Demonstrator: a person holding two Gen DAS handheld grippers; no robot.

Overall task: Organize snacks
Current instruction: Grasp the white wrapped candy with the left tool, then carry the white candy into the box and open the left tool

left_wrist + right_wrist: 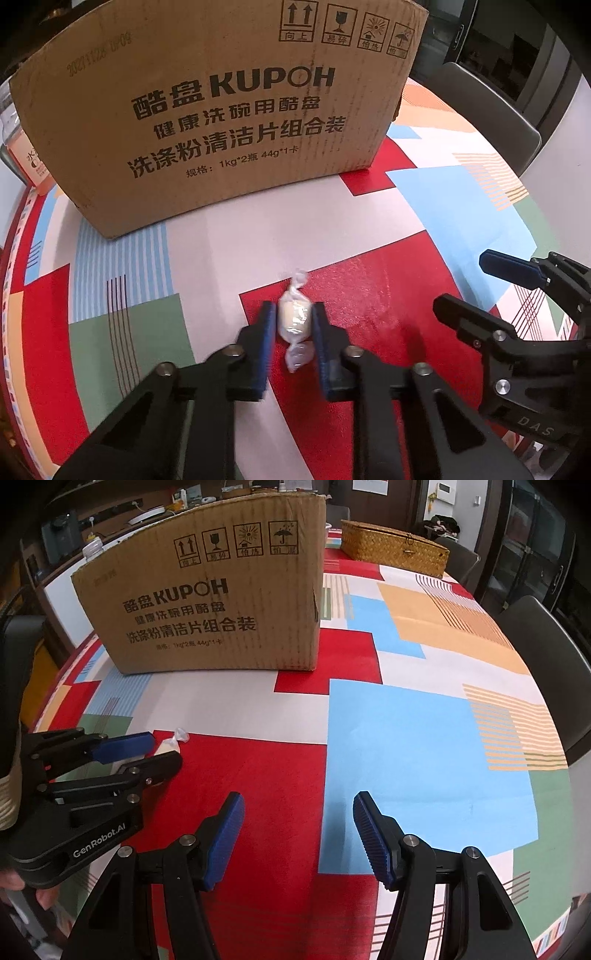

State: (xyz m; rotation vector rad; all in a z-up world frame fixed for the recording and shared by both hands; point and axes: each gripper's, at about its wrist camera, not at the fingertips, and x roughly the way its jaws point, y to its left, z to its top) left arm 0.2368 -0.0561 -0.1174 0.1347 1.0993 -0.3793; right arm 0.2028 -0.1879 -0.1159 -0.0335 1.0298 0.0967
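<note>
Candy: wrapped sweet point(294, 319) in clear twisted wrapper is lying on the red patch of the tablecloth point(229, 236), in front of the cardboard box point(229, 107).
Left gripper: left gripper point(294, 315) is closing on the candy, both blue pads point(266, 328) pressing its sides; from the right wrist view only the wrapper's twisted tip point(176, 738) is peeking past the fingers.
Right gripper: right gripper point(298, 834) is hovering over the red and blue patches with its fingers spread wide, holding nothing, just beside the left one.
Box: standing upright on the table, printed KUPOH, well behind the candy.
Basket: woven lidded basket point(393, 548) is sitting far back, right of the box.
Chair: dark chair point(546, 657) is waiting at the table's right edge.
</note>
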